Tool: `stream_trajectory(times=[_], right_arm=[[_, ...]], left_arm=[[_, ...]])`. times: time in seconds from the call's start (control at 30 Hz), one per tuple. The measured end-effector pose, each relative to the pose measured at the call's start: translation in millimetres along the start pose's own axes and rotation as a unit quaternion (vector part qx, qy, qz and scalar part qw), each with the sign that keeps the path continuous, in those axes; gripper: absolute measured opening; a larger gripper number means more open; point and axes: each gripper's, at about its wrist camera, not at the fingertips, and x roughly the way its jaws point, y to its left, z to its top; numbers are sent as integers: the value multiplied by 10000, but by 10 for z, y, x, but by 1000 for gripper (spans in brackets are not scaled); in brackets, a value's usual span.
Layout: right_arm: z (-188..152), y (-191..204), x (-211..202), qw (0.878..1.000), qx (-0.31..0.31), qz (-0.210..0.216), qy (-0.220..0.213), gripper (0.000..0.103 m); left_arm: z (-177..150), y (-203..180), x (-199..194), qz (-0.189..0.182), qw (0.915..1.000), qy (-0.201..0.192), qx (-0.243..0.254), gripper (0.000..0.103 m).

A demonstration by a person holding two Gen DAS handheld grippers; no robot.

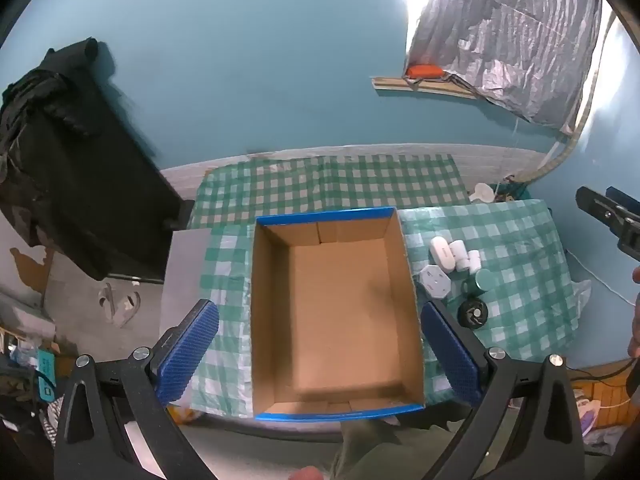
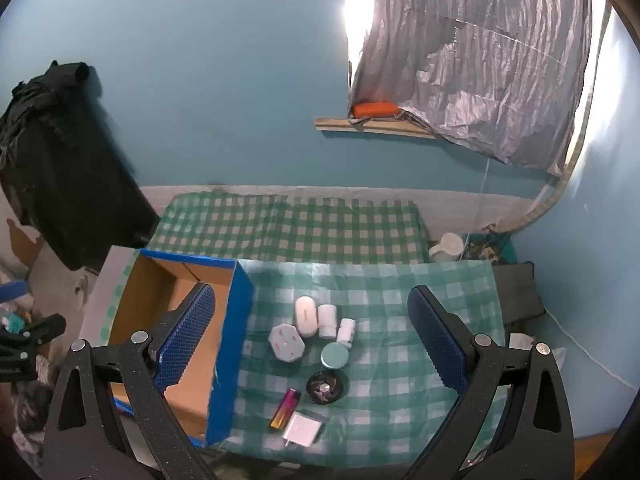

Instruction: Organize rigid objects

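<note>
Below, small objects (image 2: 316, 344) lie between the right fingers (image 2: 436, 344), untouched.

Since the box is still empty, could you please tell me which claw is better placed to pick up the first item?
Probably the right claw: open, it hangs above the white plug and lighter. The left claw, also open, frames the empty cardboard box.

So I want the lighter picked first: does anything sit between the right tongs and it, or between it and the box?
Nothing visible does. The right tongs hang open above the cloth, and the lighter lies bare on top, with a white adapter beside it. Toward the box only its blue side wall rises, so the lighter must be lifted over.
</note>
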Motion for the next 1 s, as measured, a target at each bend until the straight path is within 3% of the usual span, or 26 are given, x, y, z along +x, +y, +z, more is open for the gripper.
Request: stream_trajectory(times=[0.27,1.0], right_arm=[[-17,-8,4,10000,41,-14,89,98],[-44,27,-12,9999,23,-57,152,98]], left_arm=[[-4,-31,-14,-133,9999,-42,29,102],[-74,34,-18,-71,9999,-62,66,102]])
